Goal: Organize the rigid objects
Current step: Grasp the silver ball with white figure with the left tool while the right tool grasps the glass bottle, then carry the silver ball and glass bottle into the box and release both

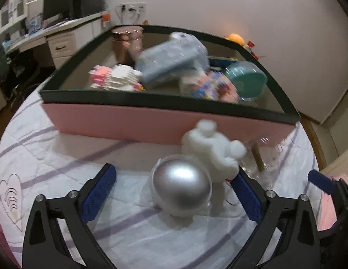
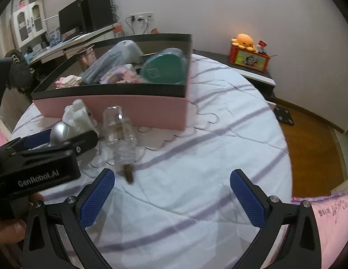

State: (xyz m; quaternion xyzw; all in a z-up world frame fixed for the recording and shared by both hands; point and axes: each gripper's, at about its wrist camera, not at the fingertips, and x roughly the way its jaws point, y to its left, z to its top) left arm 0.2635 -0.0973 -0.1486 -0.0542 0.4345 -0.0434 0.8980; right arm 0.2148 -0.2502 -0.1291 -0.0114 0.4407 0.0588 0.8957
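Left gripper (image 1: 174,186) fingers spread wide around astronaut figure (image 1: 185,192) — untouched.

Black tool (image 2: 171,198), blue textured pads (image 2: 96,201), silver screws, "GenRobot.AI" lettering

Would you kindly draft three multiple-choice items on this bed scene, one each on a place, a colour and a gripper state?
1. Where is the astronaut figure?
A. inside the box
B. on the bedspread in front of the box
C. on the desk

2. What colour is the outer front wall of the box?
A. pink
B. yellow
C. blue

3. How does the left gripper stand?
A. shut on the clear bottle
B. open, on either side of the figure
C. shut and empty

Answers: 1 B, it stands on the bedspread before the box; 2 A, the wall is pink under a dark rim; 3 B, a gap shows beside its left pad.
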